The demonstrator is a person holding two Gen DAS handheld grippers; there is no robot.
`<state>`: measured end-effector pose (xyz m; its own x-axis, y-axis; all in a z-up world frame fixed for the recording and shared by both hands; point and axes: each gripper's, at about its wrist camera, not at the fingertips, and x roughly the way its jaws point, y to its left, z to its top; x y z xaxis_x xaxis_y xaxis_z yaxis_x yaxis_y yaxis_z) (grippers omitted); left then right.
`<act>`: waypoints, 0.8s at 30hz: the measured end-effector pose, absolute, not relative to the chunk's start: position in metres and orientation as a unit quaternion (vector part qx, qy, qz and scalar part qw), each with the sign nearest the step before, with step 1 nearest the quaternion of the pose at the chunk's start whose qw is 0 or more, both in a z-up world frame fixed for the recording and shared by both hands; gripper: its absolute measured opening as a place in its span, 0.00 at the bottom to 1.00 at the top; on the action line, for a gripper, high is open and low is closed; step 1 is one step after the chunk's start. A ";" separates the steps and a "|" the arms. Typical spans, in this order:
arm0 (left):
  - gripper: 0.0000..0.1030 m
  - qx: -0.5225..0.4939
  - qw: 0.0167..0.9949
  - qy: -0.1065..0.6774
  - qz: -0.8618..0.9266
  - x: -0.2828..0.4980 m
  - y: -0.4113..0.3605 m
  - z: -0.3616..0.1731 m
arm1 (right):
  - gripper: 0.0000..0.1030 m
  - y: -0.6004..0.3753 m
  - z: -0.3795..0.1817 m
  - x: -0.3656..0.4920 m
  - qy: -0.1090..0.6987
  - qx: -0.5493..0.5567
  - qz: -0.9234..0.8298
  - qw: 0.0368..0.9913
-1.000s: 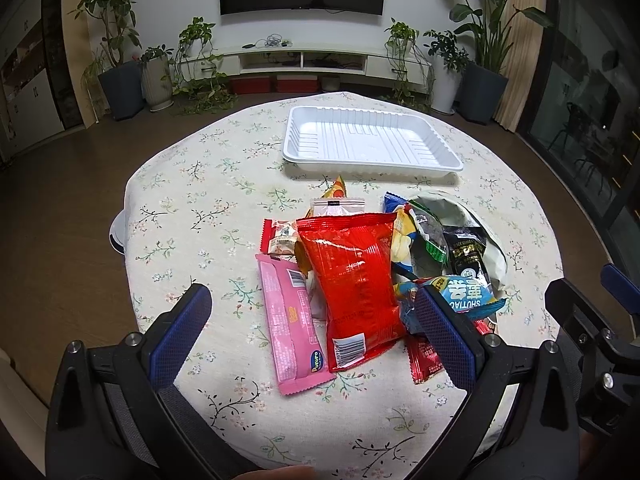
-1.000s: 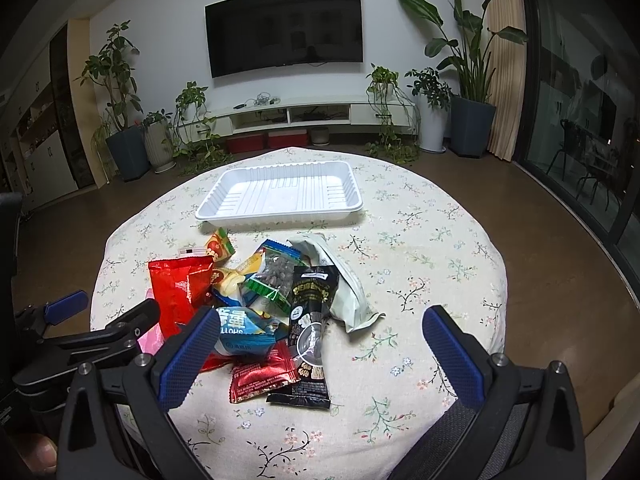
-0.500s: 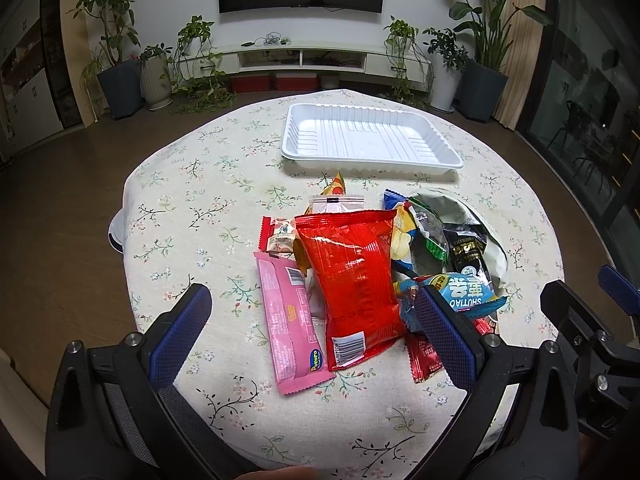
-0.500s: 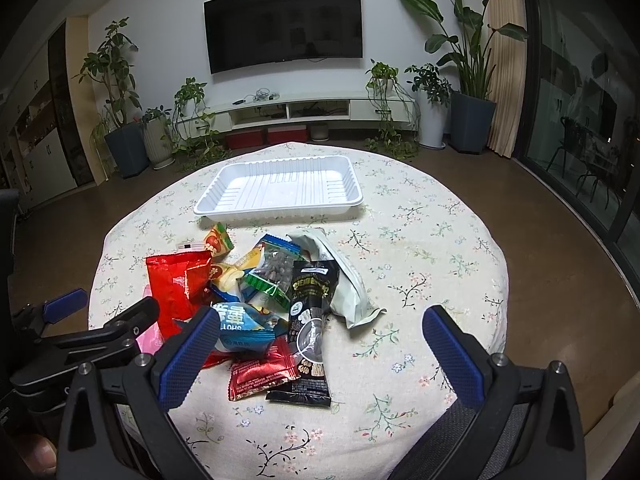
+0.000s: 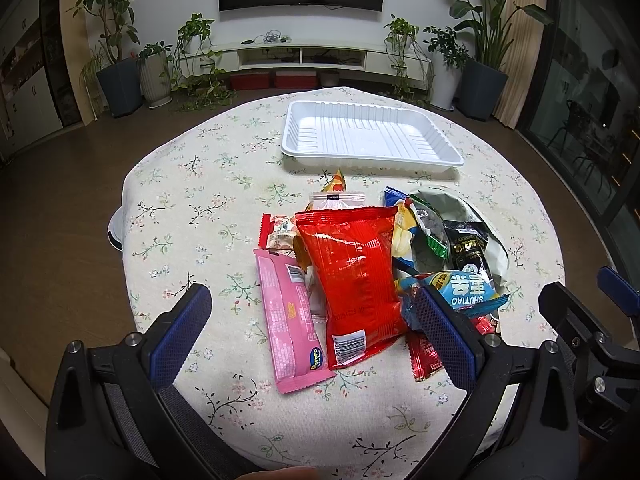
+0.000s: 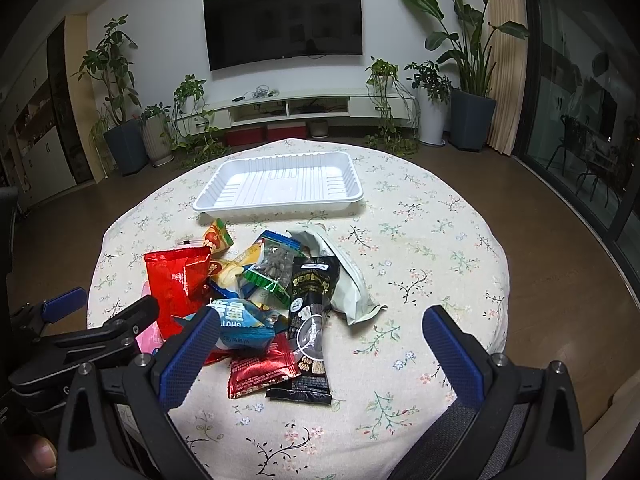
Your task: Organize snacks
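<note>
A round table (image 5: 192, 184) under a floral cloth fills the middle of both wrist views. At its far side, in the upper centre of each frame, sits a white plastic tray (image 5: 370, 136) (image 6: 280, 184) with ribbed walls and nothing in it.

Below the tray, toward the centre of the frames, lies a heap of snack packets, well apart from the tray. The largest is a red bag (image 5: 352, 276) (image 6: 176, 280) lying on top of the pile, barcode end toward the camera in the left view. Just beside it on its left is a long pink packet (image 5: 290, 320), partly tucked under the red one. On the right side of the heap a pale grey-green pouch (image 6: 344, 280) lies under a black packet (image 6: 310, 320) with gold print. A blue packet (image 5: 466, 292) (image 6: 240, 324) with white lettering rests at the lower edge of the pile, over a small dark red sachet (image 6: 262, 368). A clear packet with a green edge (image 6: 272, 268) and a small yellow-orange one (image 6: 216, 236) sit nearer the tray.

The left gripper (image 5: 316, 340) hangs over the near edge of the table with its blue-padded fingers (image 5: 180, 332) spread wide, holding nothing. The right gripper (image 6: 320, 360) likewise stands wide apart and empty, low in its frame.
</note>
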<state>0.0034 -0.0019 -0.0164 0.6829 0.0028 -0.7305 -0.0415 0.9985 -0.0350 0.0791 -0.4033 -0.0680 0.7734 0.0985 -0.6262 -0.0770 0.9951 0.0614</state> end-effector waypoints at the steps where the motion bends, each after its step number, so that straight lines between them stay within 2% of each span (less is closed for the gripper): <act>1: 1.00 -0.024 0.917 0.398 0.012 0.004 -0.002 -0.016 | 1.00 -0.403 -0.068 0.079 0.333 0.016 0.046 0.942; 24: 1.00 -0.025 0.916 0.400 0.013 0.002 0.001 -0.021 | 1.00 -0.405 -0.074 0.077 0.354 0.013 0.039 0.935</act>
<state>0.0020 0.0005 -0.0207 0.6800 0.0039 -0.7332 -0.0437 0.9984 -0.0352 0.0766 -0.4047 -0.0740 0.7470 0.0813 -0.6598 -0.0632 0.9967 0.0513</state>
